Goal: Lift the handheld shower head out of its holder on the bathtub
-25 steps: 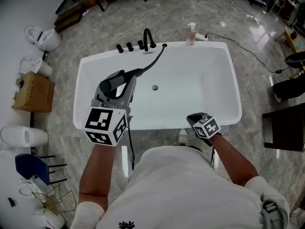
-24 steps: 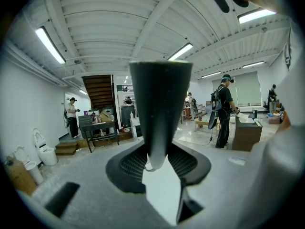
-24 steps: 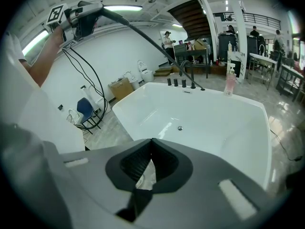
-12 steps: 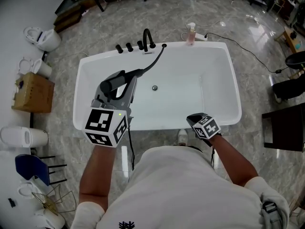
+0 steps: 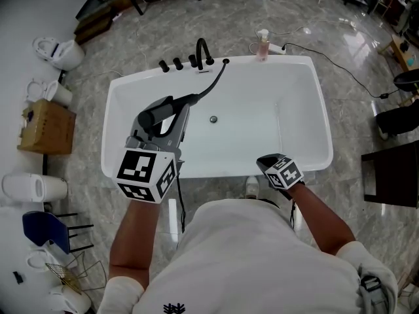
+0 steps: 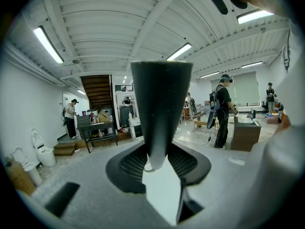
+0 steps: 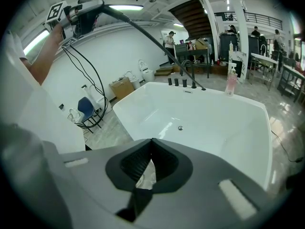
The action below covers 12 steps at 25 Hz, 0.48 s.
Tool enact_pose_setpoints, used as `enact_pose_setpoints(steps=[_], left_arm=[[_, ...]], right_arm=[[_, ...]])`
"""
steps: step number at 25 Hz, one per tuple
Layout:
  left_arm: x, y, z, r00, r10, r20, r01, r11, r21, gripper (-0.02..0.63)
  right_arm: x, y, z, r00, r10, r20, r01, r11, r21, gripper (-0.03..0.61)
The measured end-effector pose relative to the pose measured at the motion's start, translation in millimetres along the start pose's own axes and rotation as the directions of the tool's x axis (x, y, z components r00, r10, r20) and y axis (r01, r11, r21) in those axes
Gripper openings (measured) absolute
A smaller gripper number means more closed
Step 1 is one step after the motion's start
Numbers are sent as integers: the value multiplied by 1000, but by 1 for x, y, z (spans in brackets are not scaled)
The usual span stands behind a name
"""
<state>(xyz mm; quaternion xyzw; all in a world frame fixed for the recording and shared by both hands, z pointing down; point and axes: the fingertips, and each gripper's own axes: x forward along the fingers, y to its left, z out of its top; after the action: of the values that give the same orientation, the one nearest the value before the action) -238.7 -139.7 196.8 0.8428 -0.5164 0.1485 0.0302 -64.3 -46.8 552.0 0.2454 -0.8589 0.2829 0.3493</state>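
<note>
Handheld shower head (image 5: pixel 152 116): clamped between the closed jaws of the left gripper (image 5: pixel 165 124) and held up in the air over the near-left part of the bathtub (image 5: pixel 288 136), clear of the rim. Judged from this, the lift out of the holder is already done.

Bathtub: white and empty, lying below and ahead of both pairs of fingers.

Left gripper: its pads press on the dark body of the shower head (image 6: pixel 159 109). In the left gripper view that body rises from between them and widens away from the fingertips. In the head view its long axis runs from the thick dark end at the near left toward the hose joint at the far right.

Hose (image 5: pixel 206 89): leaves the shower head ahead of the left fingers and curves down and away to the far rim, ending just beside the faucet (image 5: pixel 203 51). The small fitting at that end may be the holder; it is too small to tell.

Right gripper (image 5: pixel 265 164): jaws drawn together on nothing, low at the tub's near rim. It sits well apart from the shower head (image 7: pixel 86 11), which lies up and to the left of its fingers. The left hand is therefore the nearer one, and the only one engaged.
</note>
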Motion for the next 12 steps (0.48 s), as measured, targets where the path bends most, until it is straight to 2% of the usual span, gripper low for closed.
enact_pose_setpoints(steps=[12], left_arm=[[6,-8,4,1000,-4,4,4,1000,0,140]], right_arm=[[-3,-10,-6,1000,5,-5,-5,1000,4,12]])
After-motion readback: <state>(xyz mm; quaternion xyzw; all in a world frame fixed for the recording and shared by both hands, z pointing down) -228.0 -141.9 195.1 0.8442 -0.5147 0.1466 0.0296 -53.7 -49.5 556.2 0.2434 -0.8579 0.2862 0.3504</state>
